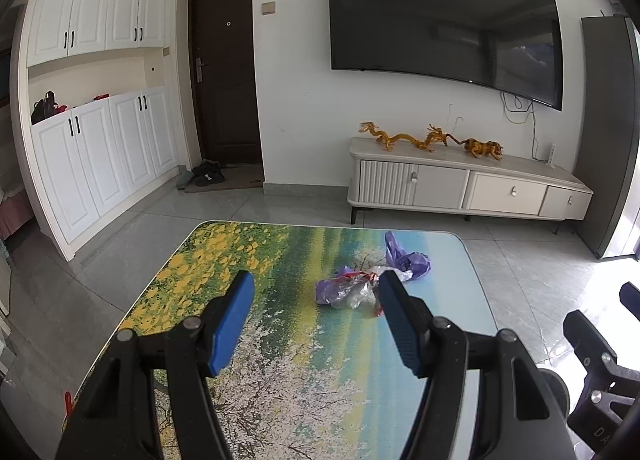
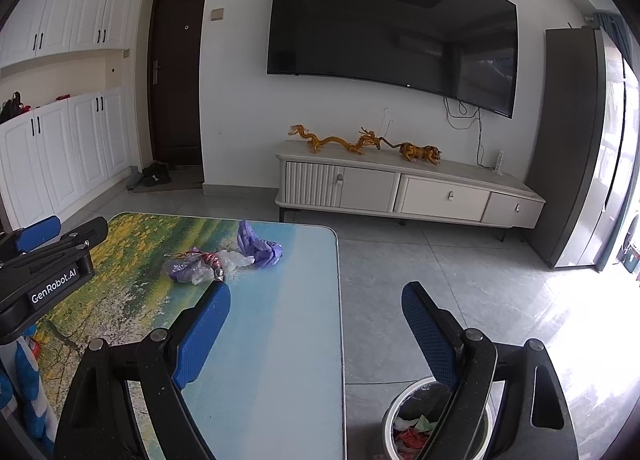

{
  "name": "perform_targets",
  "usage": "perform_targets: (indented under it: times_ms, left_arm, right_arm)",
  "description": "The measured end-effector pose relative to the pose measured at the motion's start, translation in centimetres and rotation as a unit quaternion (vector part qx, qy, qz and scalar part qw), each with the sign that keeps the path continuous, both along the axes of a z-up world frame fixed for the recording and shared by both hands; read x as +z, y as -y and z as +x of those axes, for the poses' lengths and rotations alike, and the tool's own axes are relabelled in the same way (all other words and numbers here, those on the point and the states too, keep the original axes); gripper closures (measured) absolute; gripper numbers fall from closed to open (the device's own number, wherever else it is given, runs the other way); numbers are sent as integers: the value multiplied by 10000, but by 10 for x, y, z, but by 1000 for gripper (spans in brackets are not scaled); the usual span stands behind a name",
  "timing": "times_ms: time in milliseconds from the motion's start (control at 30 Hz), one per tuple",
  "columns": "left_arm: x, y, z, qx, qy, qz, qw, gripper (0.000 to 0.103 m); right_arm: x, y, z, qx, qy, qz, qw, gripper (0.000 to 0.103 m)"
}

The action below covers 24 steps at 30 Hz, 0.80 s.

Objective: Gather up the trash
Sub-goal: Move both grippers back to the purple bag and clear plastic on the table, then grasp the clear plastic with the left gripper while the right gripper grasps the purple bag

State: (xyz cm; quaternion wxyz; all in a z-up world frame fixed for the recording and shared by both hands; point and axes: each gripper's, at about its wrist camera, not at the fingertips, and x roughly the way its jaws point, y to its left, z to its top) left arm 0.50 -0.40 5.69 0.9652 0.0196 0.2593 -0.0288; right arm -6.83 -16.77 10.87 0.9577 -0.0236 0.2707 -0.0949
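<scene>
A heap of trash (image 1: 362,280) (image 2: 218,260) lies on the far part of the picture-printed table (image 1: 288,360) (image 2: 272,340): purple plastic scraps, clear film and a red-and-silver wrapper. My left gripper (image 1: 316,292) hovers short of it, open, with nothing between its blue pads; its right fingertip overlaps the heap's right edge in the left wrist view. My right gripper (image 2: 318,300) stands open over the table's right edge, empty. Below it on the floor sits a white trash bin (image 2: 404,420) with crumpled waste inside. The left gripper (image 2: 52,236) also shows at the left of the right wrist view.
A low white TV cabinet (image 1: 468,187) (image 2: 400,191) with golden dragon and tiger figures stands against the far wall under a large TV (image 1: 440,19). White cupboards (image 1: 96,155) and a dark door (image 1: 226,71) are at the left. Grey tiled floor surrounds the table.
</scene>
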Motion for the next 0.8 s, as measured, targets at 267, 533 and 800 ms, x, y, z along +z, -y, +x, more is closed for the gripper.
perform_targets:
  times_ms: [267, 533, 800]
  left_arm:
    - [11, -5, 24, -221, -40, -116, 9997, 40]
    - [24, -14, 85, -384, -96, -382, 9985, 40]
    - [-26, -11, 133, -832, -696, -719, 9915, 41]
  right_arm:
    - [13, 16, 25, 416, 10, 267, 9988, 16]
    - [43, 64, 94, 830, 170, 1063, 9907, 24]
    - [-28, 73, 176, 1147, -614, 1878, 9736, 35]
